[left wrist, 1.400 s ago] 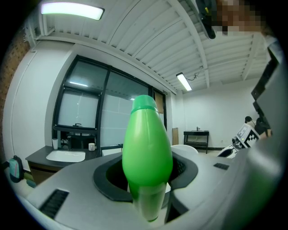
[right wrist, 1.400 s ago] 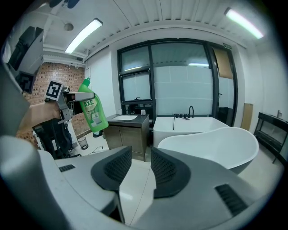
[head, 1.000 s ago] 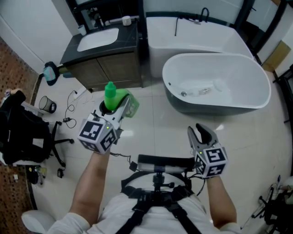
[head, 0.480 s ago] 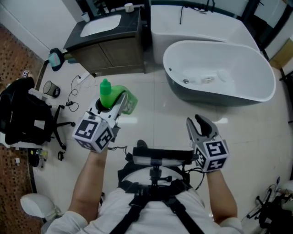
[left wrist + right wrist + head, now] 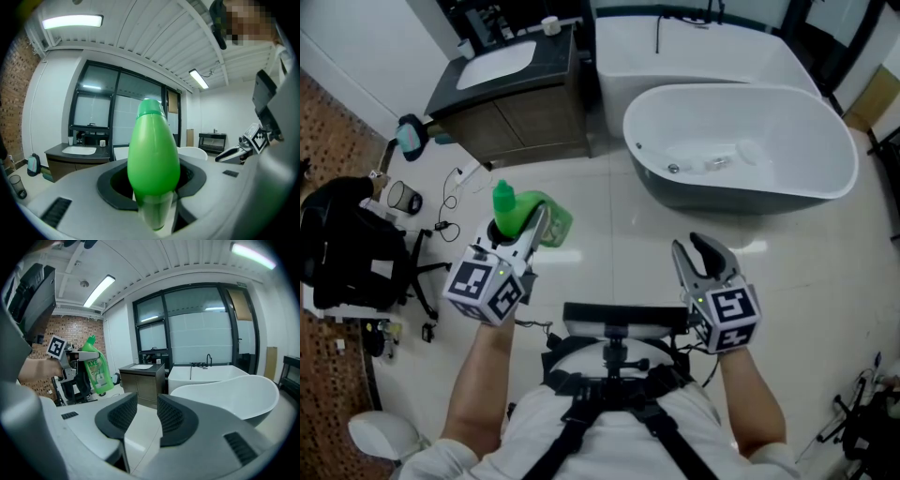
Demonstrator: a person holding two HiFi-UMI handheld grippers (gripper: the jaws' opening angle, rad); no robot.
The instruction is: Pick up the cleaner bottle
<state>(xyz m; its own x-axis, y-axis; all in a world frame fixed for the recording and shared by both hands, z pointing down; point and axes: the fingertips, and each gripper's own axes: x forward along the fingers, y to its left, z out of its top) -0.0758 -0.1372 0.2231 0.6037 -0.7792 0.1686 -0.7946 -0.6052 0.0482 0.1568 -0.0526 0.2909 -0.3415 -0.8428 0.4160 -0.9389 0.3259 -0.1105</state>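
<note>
The cleaner bottle (image 5: pixel 528 215) is green and it is up in the air, off the floor (image 5: pixel 609 225), held by the left hand-held gripper (image 5: pixel 518 232). The two jaws of this hand-held gripper are closed on the upper part of the bottle, below the cap. They stand partly open only because the bottle is between them. In the left gripper view the green top of the bottle fills the middle of the picture and the grey jaws are on both sides of it. In the right gripper view the bottle is seen from the side. Its cap is at the top, its body hangs lower and is a little tilted, and a label with the letters AXE is on it.

The right hand-held gripper (image 5: pixel 694 251) is lower in the head view, on the right side, well apart from the bottle. Its jaws are a little apart, with a narrow gap between the black pads. Nothing is between them; only the pale floor shows through the gap.

The bottle hangs over the pale tiled floor, in front of a dark vanity cabinet (image 5: pixel 530 131) with a white sink (image 5: pixel 495 64) in its top. A white bathtub (image 5: pixel 724 201) with a dark grey outer wall stands on the floor at the right of the cabinet. At the left edge of the floor there are a black chair (image 5: pixel 347 258), a small round cup (image 5: pixel 400 197) and some thin cables (image 5: pixel 448 208).
</note>
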